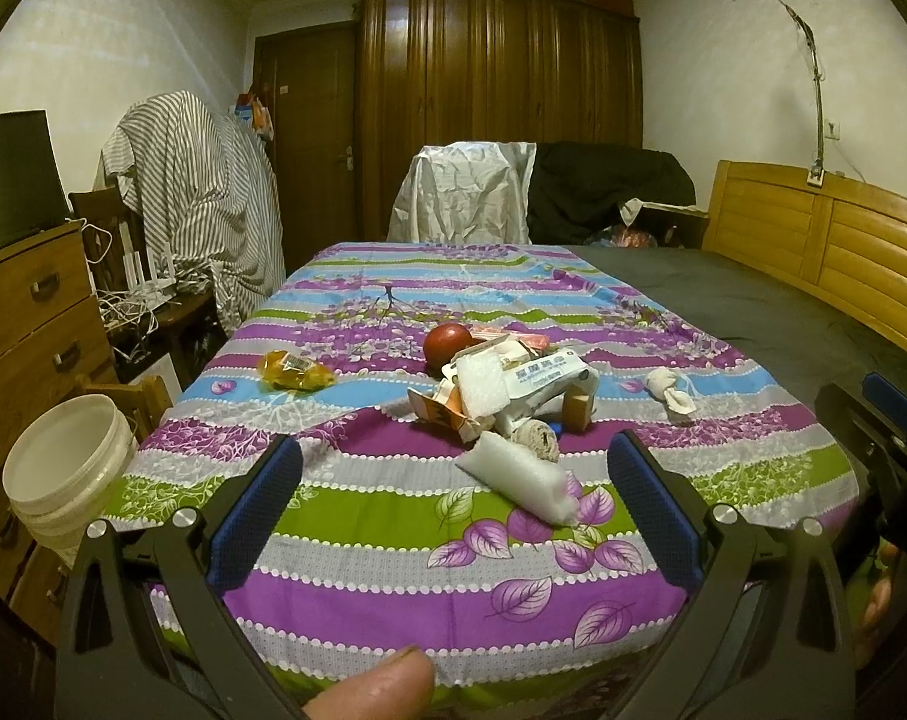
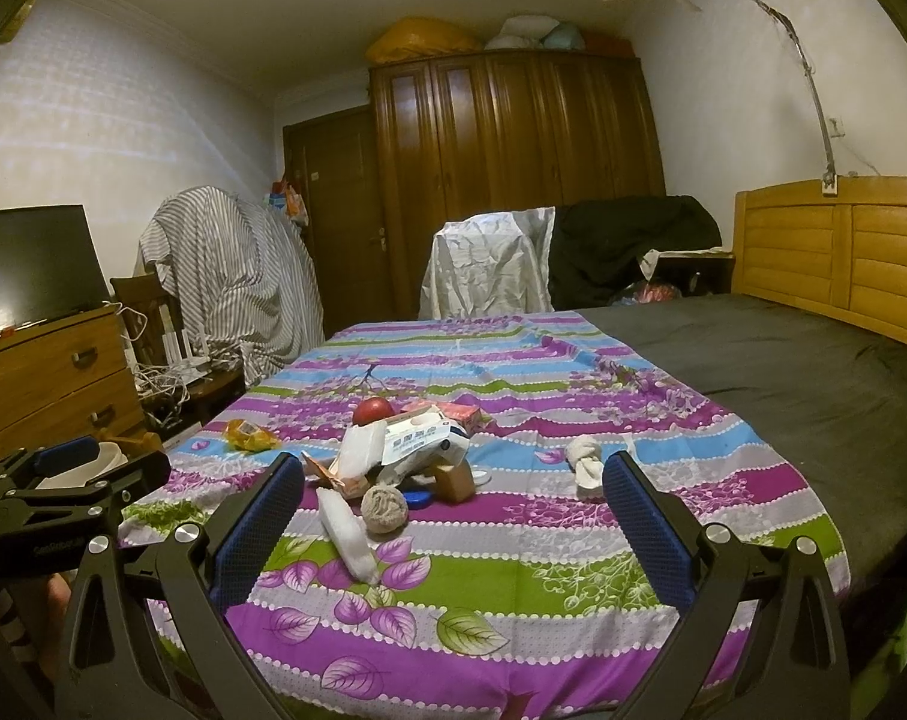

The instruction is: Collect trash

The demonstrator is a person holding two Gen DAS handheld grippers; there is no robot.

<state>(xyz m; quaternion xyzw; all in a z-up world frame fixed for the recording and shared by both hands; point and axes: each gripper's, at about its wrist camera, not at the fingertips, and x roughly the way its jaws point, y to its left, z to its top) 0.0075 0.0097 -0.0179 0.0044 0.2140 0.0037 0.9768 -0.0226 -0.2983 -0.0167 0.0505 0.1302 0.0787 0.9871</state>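
A heap of trash (image 1: 501, 390) lies on the striped floral cloth (image 1: 393, 540): torn cartons, white foam pieces, a red apple (image 1: 447, 345), a small brown box (image 1: 576, 411). A white foam roll (image 1: 519, 483) lies nearest, with a grey crumpled ball (image 1: 537, 444) behind it. An orange wrapper (image 1: 294, 369) sits to the left, a white knotted rag (image 1: 672, 393) to the right. My left gripper (image 1: 453, 456) hangs open just short of the foam roll. My right gripper (image 2: 453, 474) is open too, above the cloth, with the heap (image 2: 399, 456) and foam roll (image 2: 348, 531) ahead between its fingers.
A white plastic bucket (image 1: 69, 468) stands at the left beside the bed, by a wooden dresser (image 1: 27, 324). Dark bedsheet (image 2: 783, 372) and a wooden headboard (image 2: 843, 252) lie to the right. Draped chairs and a wardrobe (image 1: 501, 102) stand beyond the bed's far end.
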